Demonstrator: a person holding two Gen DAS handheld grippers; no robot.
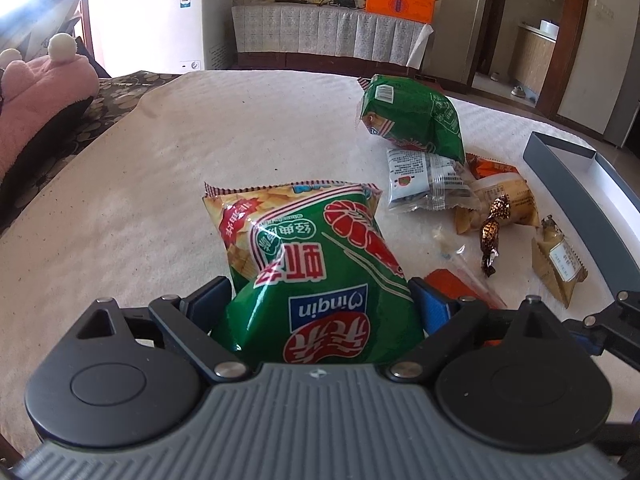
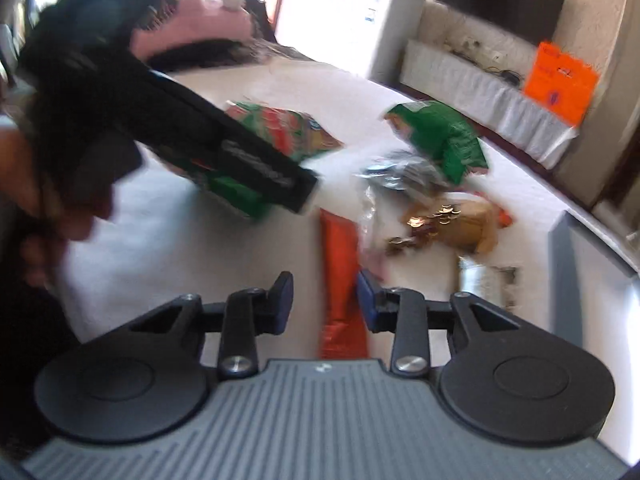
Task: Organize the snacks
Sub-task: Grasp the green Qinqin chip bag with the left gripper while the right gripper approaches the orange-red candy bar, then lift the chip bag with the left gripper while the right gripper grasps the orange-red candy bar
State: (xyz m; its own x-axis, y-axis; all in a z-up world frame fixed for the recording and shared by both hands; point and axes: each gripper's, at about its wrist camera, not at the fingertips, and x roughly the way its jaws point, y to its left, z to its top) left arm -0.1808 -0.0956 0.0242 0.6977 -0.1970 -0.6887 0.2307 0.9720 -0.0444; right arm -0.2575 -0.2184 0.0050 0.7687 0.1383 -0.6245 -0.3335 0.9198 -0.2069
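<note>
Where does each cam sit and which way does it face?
Left wrist: on the left gripper, angled down over the table; its jaws clamp the shrimp-chip bag.
Right wrist: on the right gripper, angled down; jaws straddle the orange packet; the left hand shows.
Shared: shrimp-chip bag, second green bag, orange packet, grey box.

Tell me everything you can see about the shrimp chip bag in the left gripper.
The shrimp chip bag is a puffy, glossy plastic pouch, mostly green, with a red shrimp drawing, a yellow panel showing chips, a blue logo patch and a red-striped crimped top seam. It looks sealed and full. Its print reads upside down in the left wrist view. The left gripper is shut on its lower end, blue pads pressing both sides. Whether its far end rests on the white tablecloth is unclear.
</note>
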